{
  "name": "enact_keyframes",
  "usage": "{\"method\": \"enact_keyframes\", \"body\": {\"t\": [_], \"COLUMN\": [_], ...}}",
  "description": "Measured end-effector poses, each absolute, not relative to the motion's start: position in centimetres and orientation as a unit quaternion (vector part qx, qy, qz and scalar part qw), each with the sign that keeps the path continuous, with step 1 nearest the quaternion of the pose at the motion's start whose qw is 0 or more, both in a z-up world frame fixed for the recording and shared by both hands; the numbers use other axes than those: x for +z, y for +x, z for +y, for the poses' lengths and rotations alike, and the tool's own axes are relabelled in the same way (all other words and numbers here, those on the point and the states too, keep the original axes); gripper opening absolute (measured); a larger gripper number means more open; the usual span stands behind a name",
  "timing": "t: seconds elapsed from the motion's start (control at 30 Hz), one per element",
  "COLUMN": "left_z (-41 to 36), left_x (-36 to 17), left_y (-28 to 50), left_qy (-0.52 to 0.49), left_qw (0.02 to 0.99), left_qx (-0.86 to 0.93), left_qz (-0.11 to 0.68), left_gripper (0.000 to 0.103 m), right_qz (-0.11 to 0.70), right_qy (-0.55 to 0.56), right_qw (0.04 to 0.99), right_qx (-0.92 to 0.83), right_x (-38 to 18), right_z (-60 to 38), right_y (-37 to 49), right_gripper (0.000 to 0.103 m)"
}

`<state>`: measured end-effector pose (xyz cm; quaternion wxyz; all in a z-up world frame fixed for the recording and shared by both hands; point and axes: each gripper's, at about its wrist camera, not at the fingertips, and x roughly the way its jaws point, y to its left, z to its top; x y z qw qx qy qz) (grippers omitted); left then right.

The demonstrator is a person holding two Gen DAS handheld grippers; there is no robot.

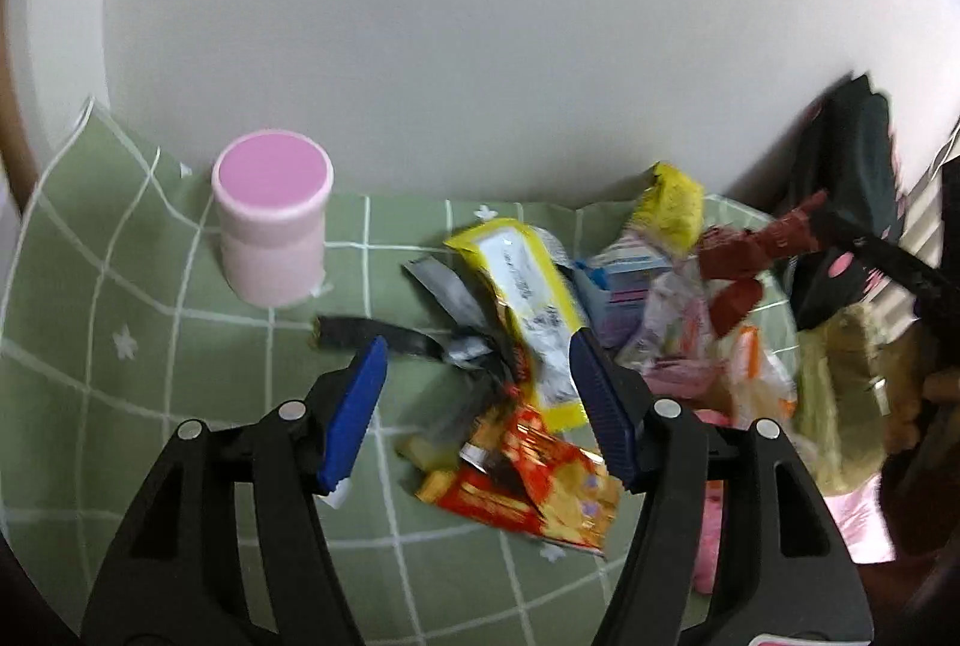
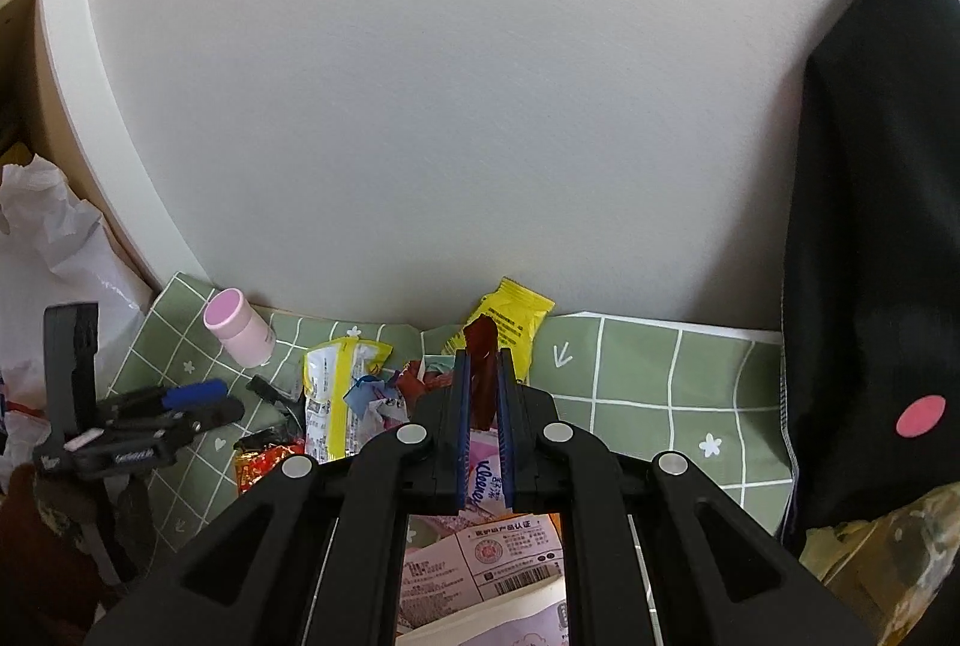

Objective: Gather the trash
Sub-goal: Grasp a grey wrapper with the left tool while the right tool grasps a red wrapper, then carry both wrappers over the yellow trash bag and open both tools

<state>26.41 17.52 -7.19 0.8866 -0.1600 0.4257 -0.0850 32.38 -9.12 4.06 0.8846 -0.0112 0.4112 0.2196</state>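
Note:
A heap of snack wrappers lies on the green checked cloth (image 1: 120, 322). My left gripper (image 1: 477, 346) hangs open just above the heap. Between its blue pads (image 1: 354, 406) lie a yellow-and-white wrapper (image 1: 528, 298), a grey foil wrapper (image 1: 447, 289) and a red-and-gold wrapper (image 1: 540, 490), with no pad pressing on them. In the right wrist view my right gripper (image 2: 482, 355) is shut on a dark red wrapper (image 2: 480, 337), which sticks up past the fingertips. That dark red wrapper (image 1: 756, 250) shows lifted at the right of the left wrist view. A yellow packet (image 2: 513, 319) lies behind it.
A pink-lidded jar (image 1: 273, 220) stands upright at the back left by the white wall. A black bag (image 2: 870, 226) leans at the right edge of the cloth (image 2: 660, 382). A white plastic bag (image 2: 54, 250) sits off the left edge. A tissue pack (image 2: 486, 478) lies under my right gripper.

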Motion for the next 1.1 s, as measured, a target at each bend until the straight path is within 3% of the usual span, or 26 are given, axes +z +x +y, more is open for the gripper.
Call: {"method": "enact_keyframes", "body": {"t": [0.17, 0.23, 0.3, 0.6, 1.1], "left_z": [15.2, 14.2, 13.9, 14.0, 5.3], "left_x": [-8.6, -9.1, -9.4, -6.0, 8.1], "left_y": [28.2, 29.0, 29.6, 27.9, 24.0], "left_qy": [-0.087, -0.074, -0.07, -0.098, -0.05], "left_qw": [0.87, 0.866, 0.862, 0.881, 0.929], "left_qx": [-0.079, -0.07, -0.055, -0.067, -0.209], "left_qz": [0.479, 0.489, 0.499, 0.457, 0.301], "left_gripper": [0.058, 0.051, 0.03, 0.028, 0.028], "right_qz": [0.409, 0.408, 0.406, 0.386, 0.318], "right_qy": [-0.014, -0.018, -0.025, -0.012, 0.009], "right_qw": [0.886, 0.886, 0.887, 0.903, 0.943], "right_qx": [0.22, 0.219, 0.217, 0.188, 0.096], "right_x": [4.2, 4.2, 4.3, 5.7, 11.0], "right_z": [-8.9, -8.9, -8.8, -11.2, -20.1], "right_y": [32.5, 32.5, 32.4, 30.6, 23.9], "right_gripper": [0.009, 0.009, 0.009, 0.009, 0.009]}}
